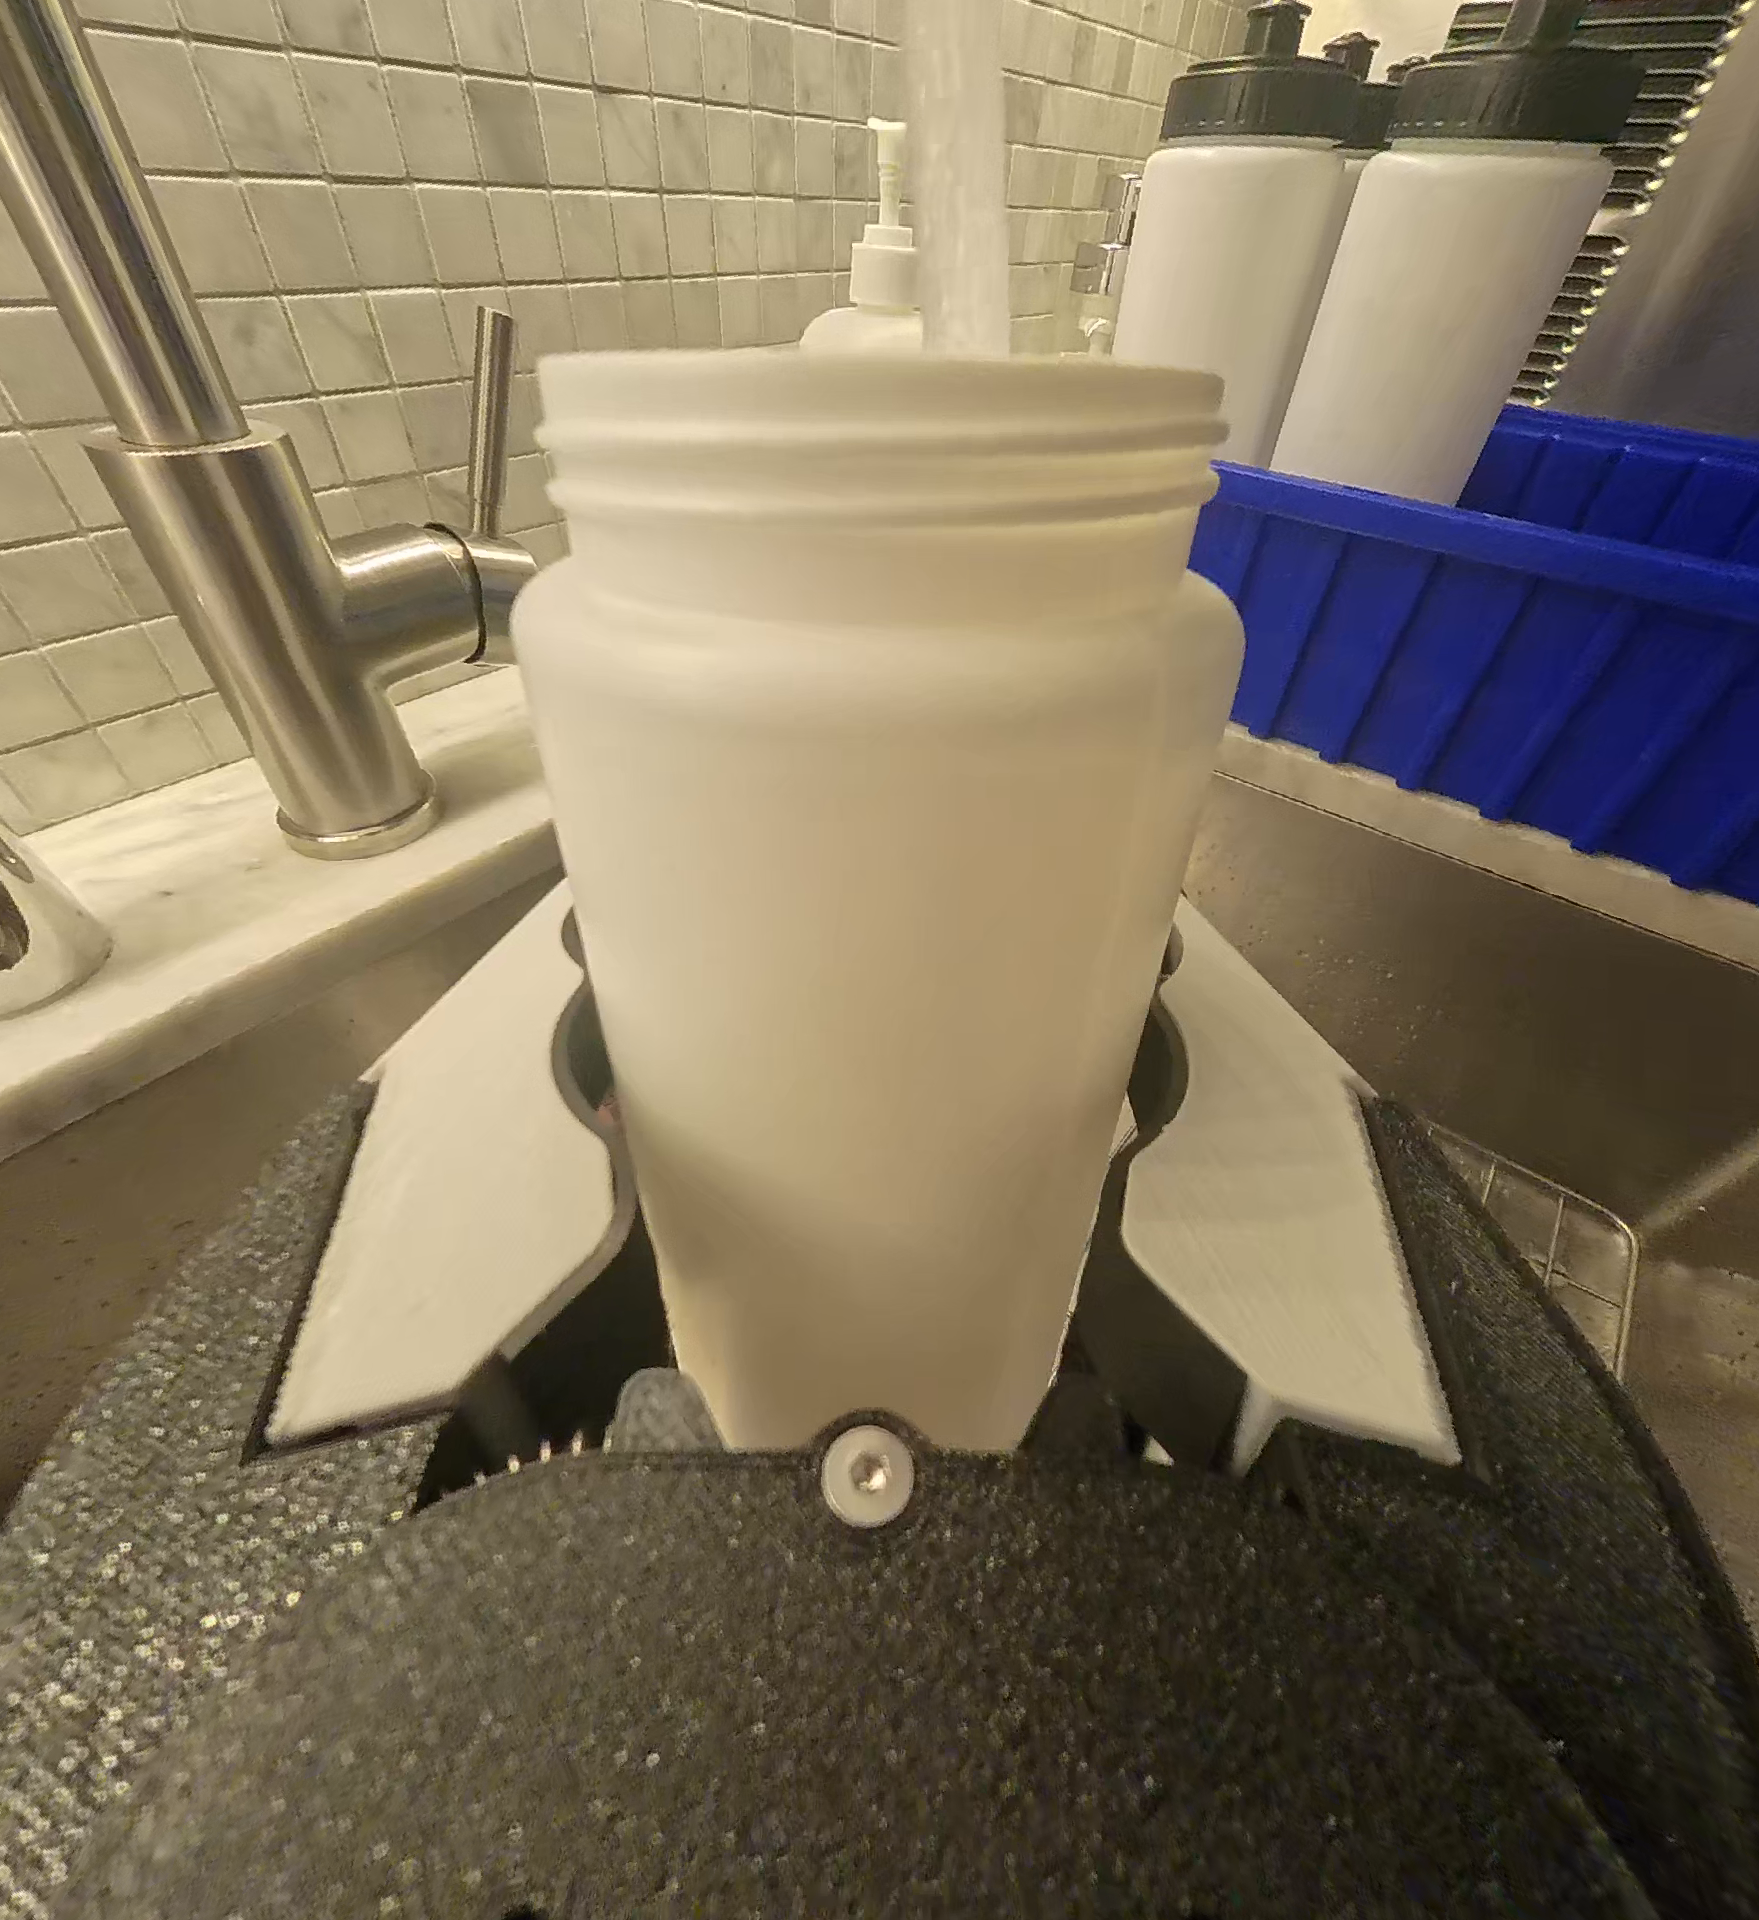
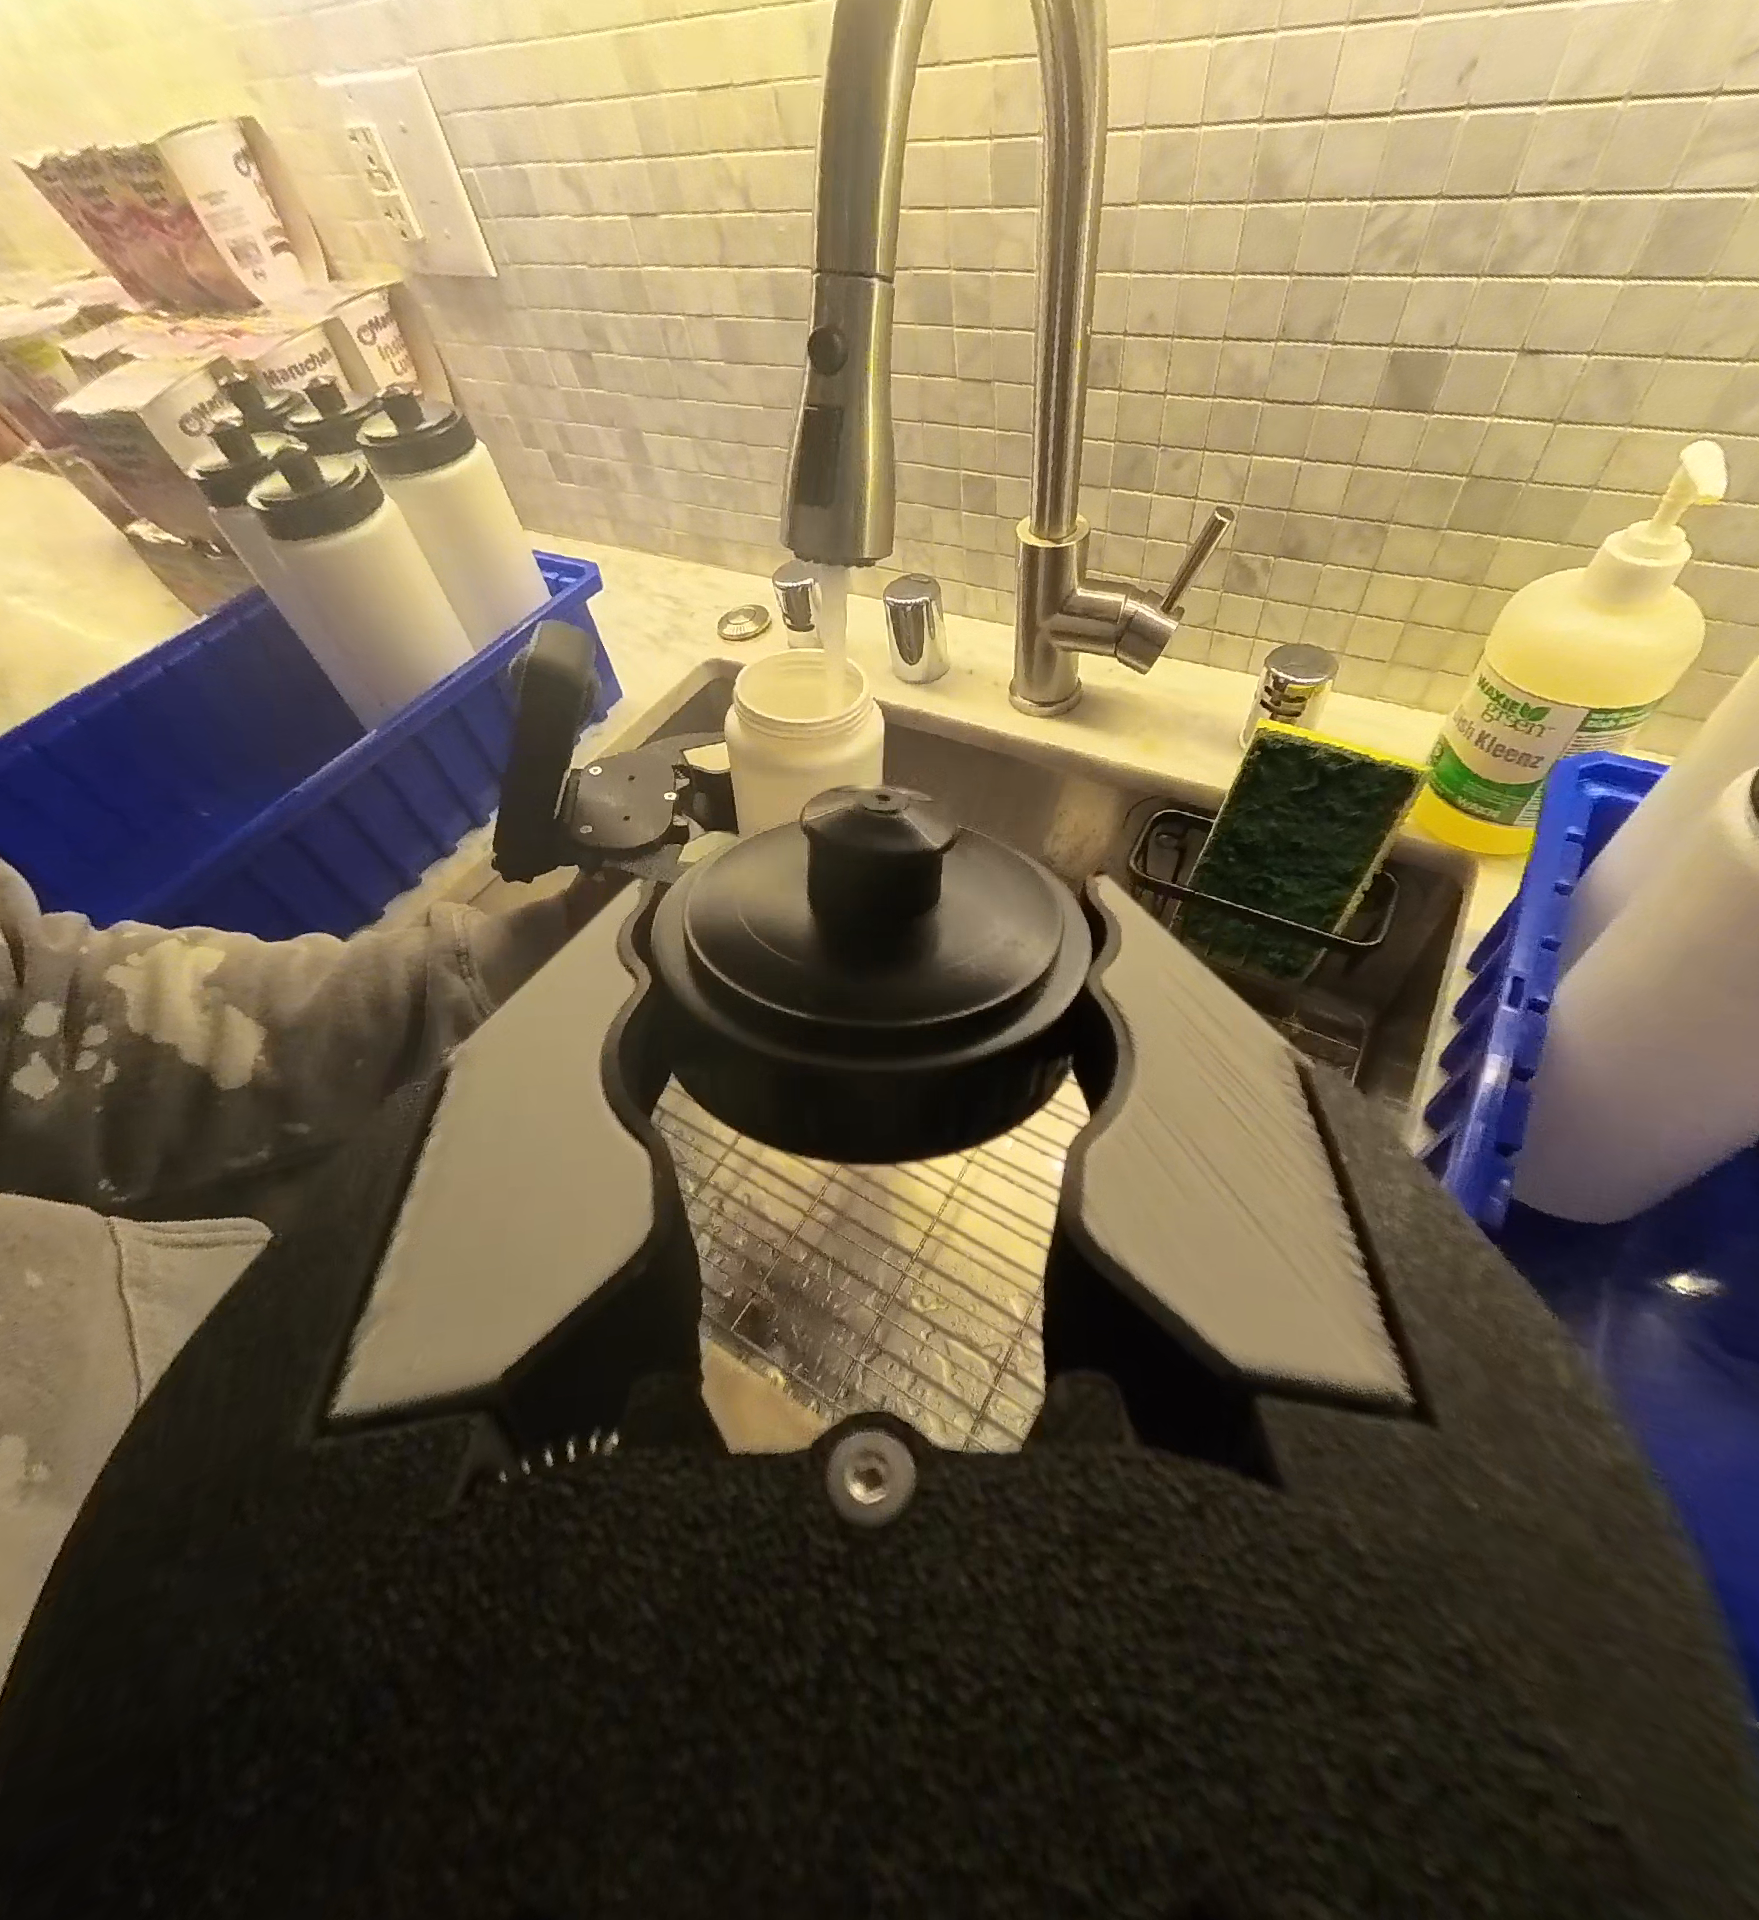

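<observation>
Only the right wrist view takes in the whole sink: the tall curved steel tap (image 2: 859, 312) pours a stream of water (image 2: 833, 623) into the open white plastic bottle (image 2: 802, 727), which stands upright at 12 o'clock over the steel sink (image 2: 1000, 769), gripped low on its body by the left gripper (image 2: 693, 784). The left wrist view shows that hold close up: the white fingers (image 1: 501, 1174) are spread wide and press both sides of the bottle (image 1: 875, 883), with water (image 1: 958, 208) falling into its threaded mouth.

The right gripper (image 2: 859, 1023) has its dark fingers (image 2: 1218, 1122) closed on a round black screw cap with a spout (image 2: 864, 956), held above the wire sink grid (image 2: 854, 1278).

At 10 o'clock a blue plastic bin (image 2: 231, 748) holds several capped white bottles (image 2: 387, 582). At 3 o'clock a second blue bin (image 2: 1509, 997) holds more. At 2 o'clock a yellow soap pump bottle (image 2: 1571, 665) stands behind a green-and-yellow sponge (image 2: 1290, 842) sitting in a black wire caddy (image 2: 1270, 935).
</observation>
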Demonstrator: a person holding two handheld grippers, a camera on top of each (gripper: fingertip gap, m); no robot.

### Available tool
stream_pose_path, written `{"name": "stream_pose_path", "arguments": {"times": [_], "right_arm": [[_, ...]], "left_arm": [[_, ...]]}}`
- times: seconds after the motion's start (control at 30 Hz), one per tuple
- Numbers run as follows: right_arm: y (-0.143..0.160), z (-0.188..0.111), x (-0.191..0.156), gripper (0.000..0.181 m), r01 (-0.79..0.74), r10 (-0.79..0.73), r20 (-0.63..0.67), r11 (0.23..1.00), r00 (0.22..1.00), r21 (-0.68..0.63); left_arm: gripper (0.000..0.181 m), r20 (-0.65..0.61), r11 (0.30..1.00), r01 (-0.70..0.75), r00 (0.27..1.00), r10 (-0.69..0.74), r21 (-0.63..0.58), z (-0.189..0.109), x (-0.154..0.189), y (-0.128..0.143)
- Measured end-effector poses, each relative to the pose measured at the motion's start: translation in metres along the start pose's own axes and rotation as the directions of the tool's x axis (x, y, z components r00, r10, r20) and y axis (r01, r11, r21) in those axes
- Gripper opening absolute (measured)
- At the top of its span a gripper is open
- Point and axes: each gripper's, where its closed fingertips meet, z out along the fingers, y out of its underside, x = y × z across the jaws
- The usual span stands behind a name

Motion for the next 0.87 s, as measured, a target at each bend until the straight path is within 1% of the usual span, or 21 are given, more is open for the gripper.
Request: {"name": "stream_pose_path", "arguments": {"times": [0.3, 0.87], "right_arm": [[0.005, -0.006, -0.007, 0.078, 0.033, -0.033, 0.003, 0.999, 0.999, -0.011], [0.012, -0.018, -0.012, 0.078, 0.023, -0.023, -0.007, 1.000, 1.000, 0.007]], "left_arm": [[0.101, -0.008, 1.000, 0.016, 1.000, -0.016, -0.006, -0.002, 0.001, 0.001], [0.102, -0.030, 0.999, 0.019, 0.999, -0.020, -0.032, 0.000, 0.010, 0.002]]}}
